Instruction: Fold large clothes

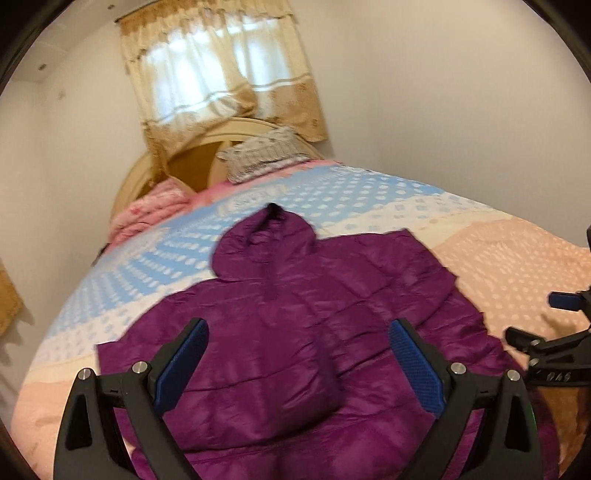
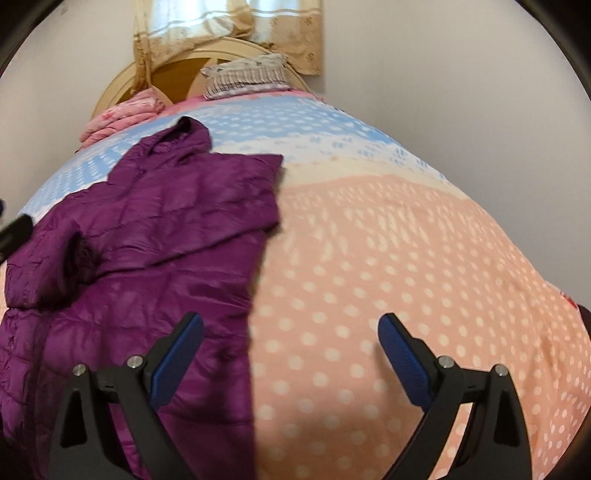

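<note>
A dotted blue-and-peach bedspread (image 2: 388, 240) covers the bed, with pillows (image 1: 262, 155), a rounded headboard (image 1: 192, 158), and a curtained window (image 1: 218, 70).

Right gripper (image 2: 290, 332) jaws wide apart, nothing between them, blue pads (image 2: 404, 360) facing inward. Left finger sits over the hem edge of a purple puffer jacket (image 2: 166, 229); right finger over bare bedspread (image 2: 406, 240), pink w/ white dots near, blue w/ white dots farther back. Jacket lies flat on the bed's left part, hood (image 2: 184, 140) toward the headboard (image 2: 122, 81), one sleeve (image 2: 51, 266) folded across the body. Striped pillow (image 2: 245, 79) and pink blanket (image 2: 118, 118) at bed head, beige curtain (image 2: 291, 33) behind. Dark tip of other gripper (image 2: 16, 230) at left edge.
</note>
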